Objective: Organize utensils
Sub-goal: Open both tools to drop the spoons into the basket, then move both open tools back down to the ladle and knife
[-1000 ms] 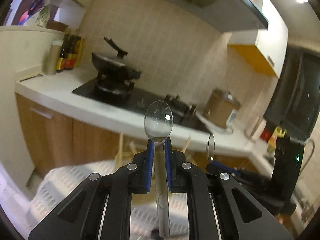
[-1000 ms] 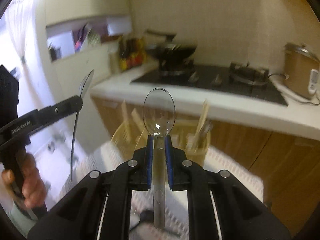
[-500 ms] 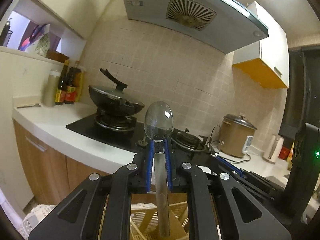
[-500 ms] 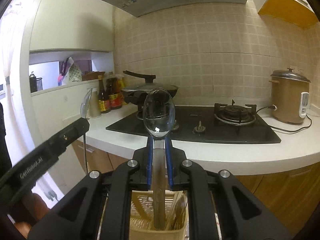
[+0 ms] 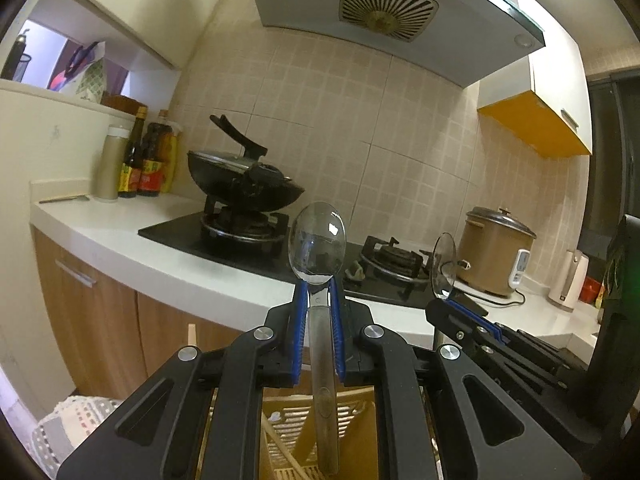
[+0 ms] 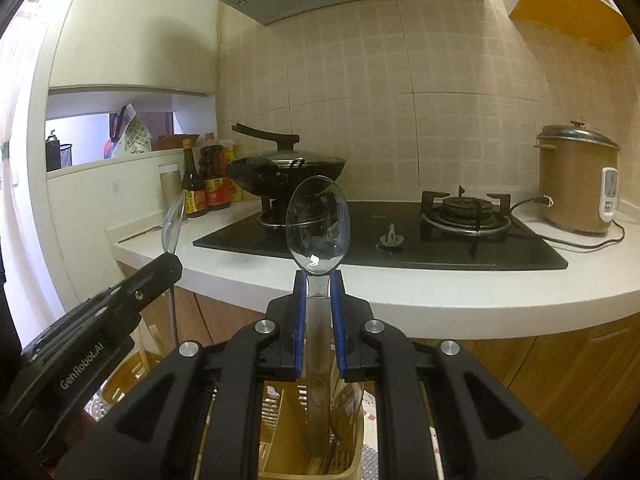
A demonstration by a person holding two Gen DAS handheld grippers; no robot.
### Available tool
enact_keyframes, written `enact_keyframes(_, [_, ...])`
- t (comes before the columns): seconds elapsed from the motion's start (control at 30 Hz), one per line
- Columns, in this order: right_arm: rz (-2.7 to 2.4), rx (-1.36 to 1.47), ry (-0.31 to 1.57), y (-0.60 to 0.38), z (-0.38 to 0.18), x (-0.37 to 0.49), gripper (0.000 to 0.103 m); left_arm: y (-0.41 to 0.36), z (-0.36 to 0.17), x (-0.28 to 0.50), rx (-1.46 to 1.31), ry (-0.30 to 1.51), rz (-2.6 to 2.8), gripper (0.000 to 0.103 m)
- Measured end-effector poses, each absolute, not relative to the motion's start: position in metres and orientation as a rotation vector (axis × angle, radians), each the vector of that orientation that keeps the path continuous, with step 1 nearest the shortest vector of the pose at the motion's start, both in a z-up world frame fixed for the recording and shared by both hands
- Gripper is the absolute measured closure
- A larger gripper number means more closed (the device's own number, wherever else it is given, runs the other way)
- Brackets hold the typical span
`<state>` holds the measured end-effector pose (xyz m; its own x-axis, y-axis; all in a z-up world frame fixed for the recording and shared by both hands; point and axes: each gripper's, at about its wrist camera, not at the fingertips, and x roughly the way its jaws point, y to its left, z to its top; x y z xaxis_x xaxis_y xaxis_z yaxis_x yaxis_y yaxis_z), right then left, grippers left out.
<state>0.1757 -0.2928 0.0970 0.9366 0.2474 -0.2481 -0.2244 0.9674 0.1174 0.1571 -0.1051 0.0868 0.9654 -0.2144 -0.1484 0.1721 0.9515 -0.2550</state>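
Observation:
My left gripper (image 5: 318,304) is shut on a metal spoon (image 5: 317,246), bowl up, handle hanging down toward a beige slotted utensil basket (image 5: 286,432) below. My right gripper (image 6: 318,292) is likewise shut on a second metal spoon (image 6: 319,226), its handle reaching down into the utensil basket (image 6: 280,412), where other utensils stand. Each gripper shows in the other's view: the right one with its spoon (image 5: 444,266) at the right, the left one with its spoon (image 6: 173,226) at the left.
A white counter (image 6: 420,292) holds a black gas hob (image 6: 400,236), a lidded wok (image 6: 286,166), sauce bottles (image 6: 204,188) and a brown rice cooker (image 6: 574,180). Wooden cabinet doors (image 5: 100,332) stand below. A patterned cloth (image 5: 72,420) lies under the basket.
Both grippers have sunk and swung toward the counter, still gripping their spoons. The basket, earlier ahead in the middle of the views, now sits low beneath the fingers.

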Motion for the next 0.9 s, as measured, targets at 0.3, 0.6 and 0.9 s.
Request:
enact_keyframes(0.3, [0.262, 0.106, 0.313, -0.300, 0.094, 0.156, 0.077, -0.093, 0.082, 0.142, -0.235, 0.212, -0.247, 0.077])
enact_keyframes(0.6, [0.264, 0.122, 0.329, -0.311, 0.105, 0.119, 0.067, -0.072, 0.096, 0.107, -0.228, 0.223, -0.268, 0.076])
enact_keyframes(0.9, [0.393, 0.078, 0.483, -0.316, 0.108, 0.081, 0.067, -0.056, 0.113, 0.072, -0.183, 0.378, -0.340, 0.075])
